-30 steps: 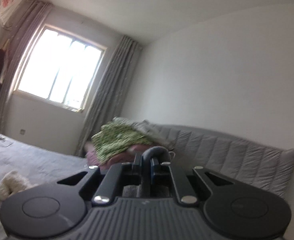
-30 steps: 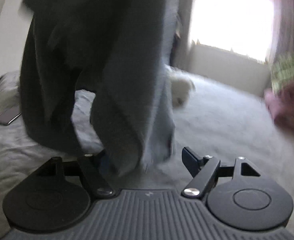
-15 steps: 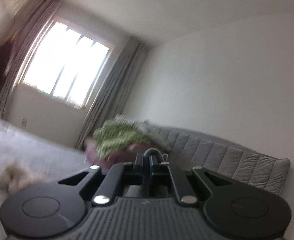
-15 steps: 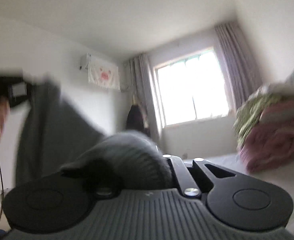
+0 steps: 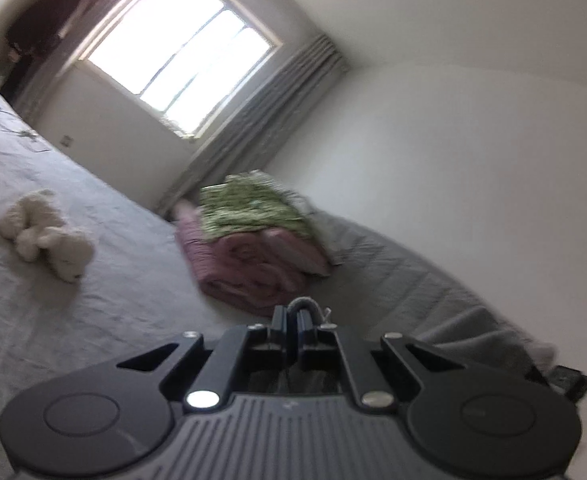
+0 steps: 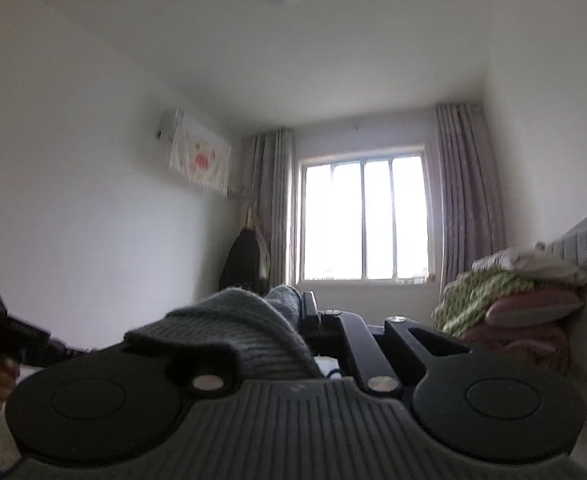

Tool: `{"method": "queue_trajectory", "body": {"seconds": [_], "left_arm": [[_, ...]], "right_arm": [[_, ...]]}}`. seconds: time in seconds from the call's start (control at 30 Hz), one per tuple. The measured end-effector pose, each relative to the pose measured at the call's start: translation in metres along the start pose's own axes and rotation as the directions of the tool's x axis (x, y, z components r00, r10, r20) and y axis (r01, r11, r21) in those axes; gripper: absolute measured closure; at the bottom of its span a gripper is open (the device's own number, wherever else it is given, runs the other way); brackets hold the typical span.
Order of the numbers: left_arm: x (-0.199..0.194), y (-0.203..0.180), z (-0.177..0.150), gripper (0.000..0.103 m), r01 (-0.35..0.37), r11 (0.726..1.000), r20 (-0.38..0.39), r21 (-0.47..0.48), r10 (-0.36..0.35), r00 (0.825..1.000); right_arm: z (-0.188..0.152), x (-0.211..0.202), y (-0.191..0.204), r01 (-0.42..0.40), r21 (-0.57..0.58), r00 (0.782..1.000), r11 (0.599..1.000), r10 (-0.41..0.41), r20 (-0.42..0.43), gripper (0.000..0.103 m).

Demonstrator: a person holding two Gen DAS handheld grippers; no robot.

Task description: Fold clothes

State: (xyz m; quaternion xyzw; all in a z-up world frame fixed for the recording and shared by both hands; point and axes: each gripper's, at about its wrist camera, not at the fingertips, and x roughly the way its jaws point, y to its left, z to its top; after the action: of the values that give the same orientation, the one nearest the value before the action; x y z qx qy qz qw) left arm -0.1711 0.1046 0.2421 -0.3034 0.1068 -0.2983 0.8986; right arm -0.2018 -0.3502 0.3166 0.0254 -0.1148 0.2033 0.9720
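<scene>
Between the left tool's [image 5: 293, 316] closed fingers a fold of grey knit [image 5: 302, 303] is pinched, above the bed [image 5: 93, 280]. Right tool [image 6: 299, 312] grips the same grey knit [image 6: 233, 328], which drapes over its left finger, raised toward the window [image 6: 363, 218].

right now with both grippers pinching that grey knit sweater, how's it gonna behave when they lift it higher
Probably floppy: the grey knit sweater drapes limply over the right gripper. It looks thick and ribbed, so likely not slippery, and the pads should hold it. The left gripper pinches only a small loop of it, so the rest will likely sag between the two.
</scene>
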Motion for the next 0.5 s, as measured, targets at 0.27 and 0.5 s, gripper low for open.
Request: {"method": "queue_trajectory", "body": {"seconds": [0.27, 0.5], "left_arm": [[0.021, 0.022, 0.008, 0.099, -0.124, 0.985, -0.057, -0.120, 0.118, 0.991], [0.126, 0.180, -0.033, 0.073, -0.535, 0.816, -0.334, -0.217, 0.453, 0.827]], "right_arm": [[0.027, 0.043, -0.039, 0.035, 0.151, 0.995, 0.988, -0.020, -0.101, 0.098], [-0.150, 0.247, -0.052, 0.148, 0.151, 0.743, 0.977, -0.009, -0.669, 0.088]]}}
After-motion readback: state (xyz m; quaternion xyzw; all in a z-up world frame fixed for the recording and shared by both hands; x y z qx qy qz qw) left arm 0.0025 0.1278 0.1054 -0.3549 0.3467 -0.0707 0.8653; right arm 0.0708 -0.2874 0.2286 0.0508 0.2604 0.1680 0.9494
